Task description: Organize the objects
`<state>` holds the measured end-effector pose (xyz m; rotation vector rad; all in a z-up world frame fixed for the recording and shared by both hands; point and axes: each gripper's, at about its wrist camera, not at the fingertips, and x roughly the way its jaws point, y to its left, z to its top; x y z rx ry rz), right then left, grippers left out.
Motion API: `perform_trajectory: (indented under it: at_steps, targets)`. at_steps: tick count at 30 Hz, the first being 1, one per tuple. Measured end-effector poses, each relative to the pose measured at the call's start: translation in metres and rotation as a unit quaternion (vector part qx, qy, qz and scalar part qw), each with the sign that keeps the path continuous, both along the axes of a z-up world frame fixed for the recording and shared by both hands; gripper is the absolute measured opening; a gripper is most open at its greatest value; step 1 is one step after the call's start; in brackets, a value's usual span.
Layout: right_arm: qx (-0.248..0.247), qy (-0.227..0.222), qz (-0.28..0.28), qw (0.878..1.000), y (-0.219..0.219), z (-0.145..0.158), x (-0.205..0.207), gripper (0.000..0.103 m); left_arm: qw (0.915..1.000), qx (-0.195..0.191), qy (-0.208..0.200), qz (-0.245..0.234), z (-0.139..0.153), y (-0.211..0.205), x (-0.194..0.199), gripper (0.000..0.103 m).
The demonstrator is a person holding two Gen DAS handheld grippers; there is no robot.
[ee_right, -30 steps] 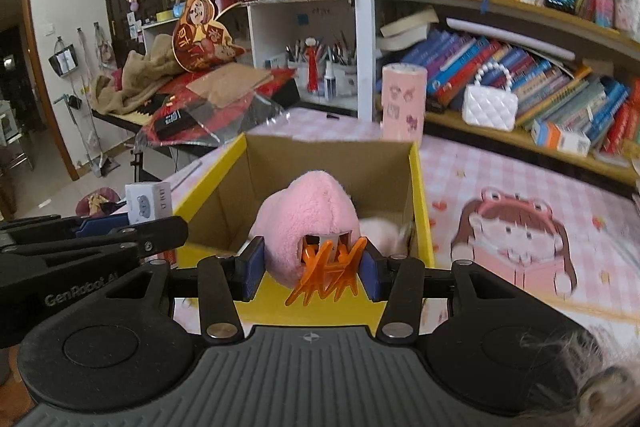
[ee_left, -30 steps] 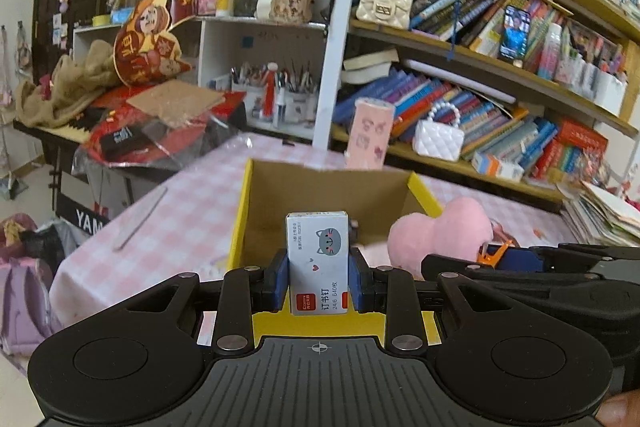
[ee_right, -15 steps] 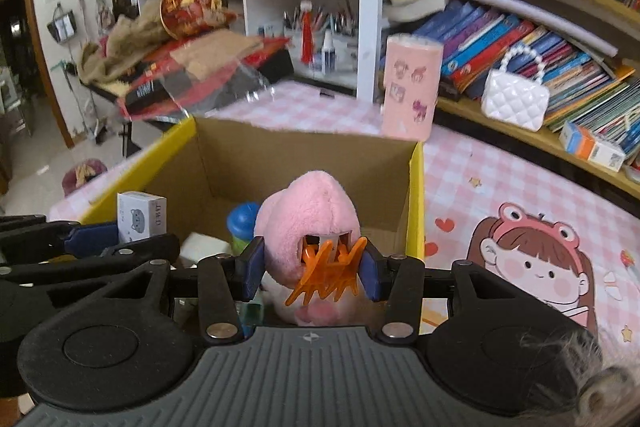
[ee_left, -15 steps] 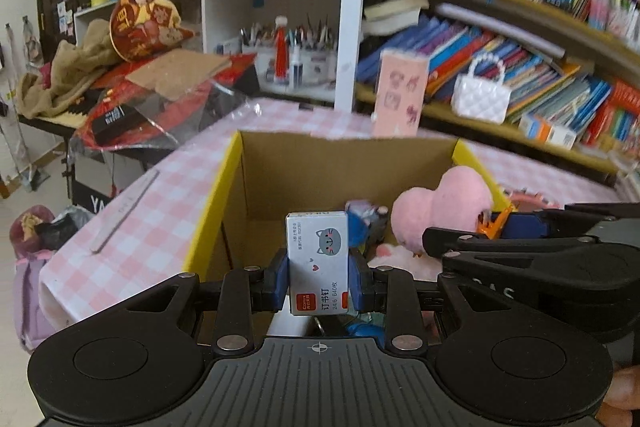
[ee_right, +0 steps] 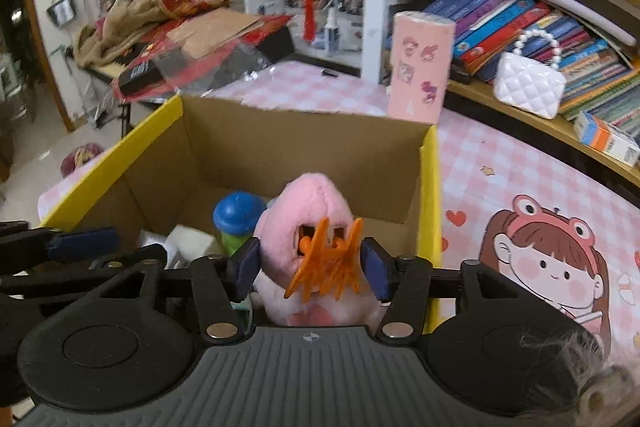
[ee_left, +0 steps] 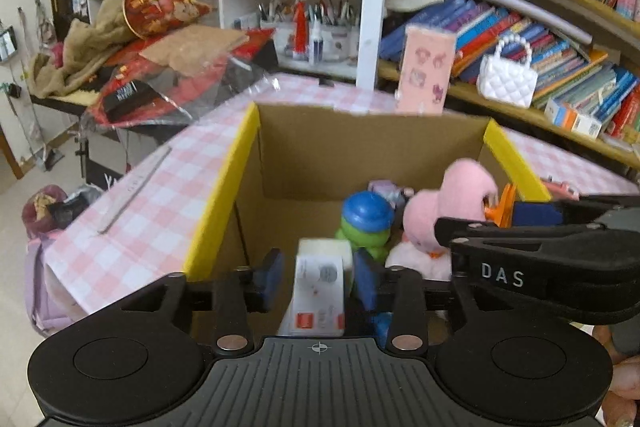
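Note:
A cardboard box with yellow flaps point(ee_left: 240, 163) point(ee_right: 430, 179) stands on the pink checked table. My left gripper point(ee_left: 318, 277) is open over the box; the white cat-print carton point(ee_left: 320, 291) drops between its blue pads, tilted, touching neither. My right gripper point(ee_right: 310, 267) has its pads spread wider than the pink plush hair clip point(ee_right: 316, 227) with orange teeth point(ee_right: 328, 267), which hangs over the box's right side; I cannot tell whether the pads still touch it. It also shows in the left wrist view point(ee_left: 444, 203). Inside sits a green toy with a blue cap point(ee_left: 366, 215) point(ee_right: 238, 215).
A pink patterned carton point(ee_left: 426, 71) point(ee_right: 420, 67) stands behind the box. A white quilted handbag point(ee_left: 506, 81) point(ee_right: 528, 87) sits on the bookshelf. A ruler point(ee_left: 136, 189) lies on the table's left side. A cartoon girl mat point(ee_right: 548, 267) lies right of the box.
Both grippers moved forward and down over the box. My left jaws opened and the white carton tipped and slipped down. My right jaws widened around the pink clip.

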<state>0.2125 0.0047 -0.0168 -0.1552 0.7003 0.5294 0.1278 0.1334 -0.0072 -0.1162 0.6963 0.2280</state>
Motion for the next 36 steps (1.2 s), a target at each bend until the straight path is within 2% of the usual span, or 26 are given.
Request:
perform_trajectory:
  at_steps: [1,4,8,10,16,23,29,36]
  targets:
    - [0.006,-0.004,-0.007,1.0,-0.003,0.003,-0.003,0.056,0.9999,0.0,-0.011,0.0,0.005,0.001,-0.004,0.055]
    - [0.026,-0.022,-0.029,0.999,-0.011,0.015,-0.012,0.064,0.9987,-0.005,-0.051,-0.002,0.023,0.005,-0.02,0.069]
    - [0.05,-0.046,-0.046,0.997,-0.02,0.033,-0.033,0.067,0.9962,-0.008,-0.087,-0.009,0.043,0.004,-0.038,0.073]
    - [0.057,-0.057,-0.058,0.995,-0.024,0.039,-0.046,0.068,0.9947,-0.01,-0.101,-0.012,0.051,0.004,-0.048,0.084]
    - [0.061,-0.076,-0.096,0.991,-0.039,0.049,-0.096,0.075,0.9916,-0.011,-0.127,-0.024,0.06,0.001,-0.086,0.097]
    - [0.038,-0.071,-0.143,0.986,-0.057,0.036,-0.151,0.079,0.9936,-0.022,-0.1,-0.046,0.046,-0.004,-0.119,0.099]
    - [0.019,-0.063,-0.184,0.981,-0.074,0.021,-0.191,0.083,0.9952,-0.012,-0.073,-0.064,0.032,-0.018,-0.143,0.099]
    - [0.009,-0.049,-0.227,0.973,-0.096,0.006,-0.232,0.085,0.9951,-0.013,-0.027,-0.094,0.013,-0.038,-0.163,0.099]
